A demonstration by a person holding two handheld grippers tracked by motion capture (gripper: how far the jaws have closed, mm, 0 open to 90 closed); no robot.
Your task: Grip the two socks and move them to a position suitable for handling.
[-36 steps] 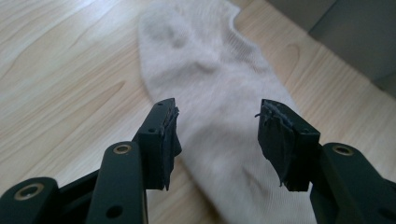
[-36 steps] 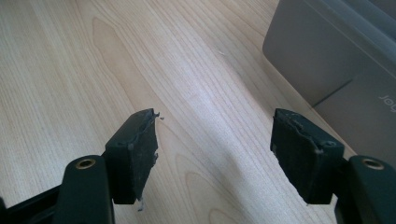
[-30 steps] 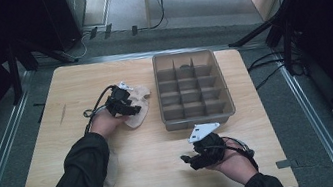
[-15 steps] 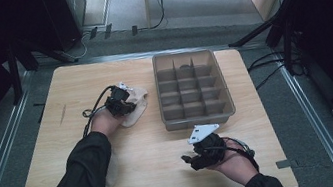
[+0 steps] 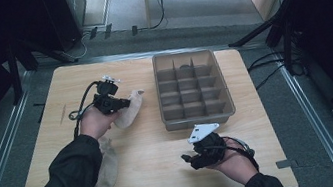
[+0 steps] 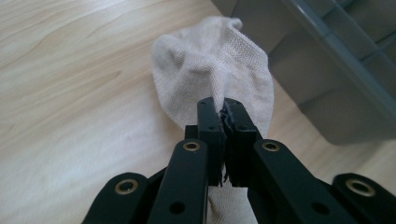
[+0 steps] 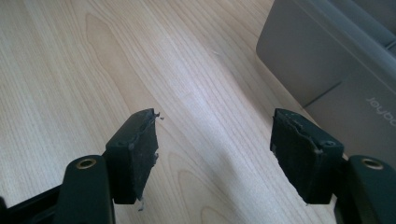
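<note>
Left gripper [image 6: 224,109] is clamped tight on a sock [image 6: 219,70], pinching a fold of the beige fabric, the rest hanging from the jaws over the table [image 5: 156,166], just left of the grey tray [image 5: 198,119]. A second sock [image 5: 106,166] lies flat near the left forearm. Right gripper [image 7: 212,154] hovers over bare wood near the tray's corner, jaws spread wide, nothing between them.

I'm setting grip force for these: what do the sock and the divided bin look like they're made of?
Sock: soft knitted fabric, likely cotton blend, matte beige; fine ribbing shows and it bunches where the left gripper pinches it. Divided bin: probably rigid moulded plastic, grey with a slight sheen; thin straight walls and rounded corners.
</note>
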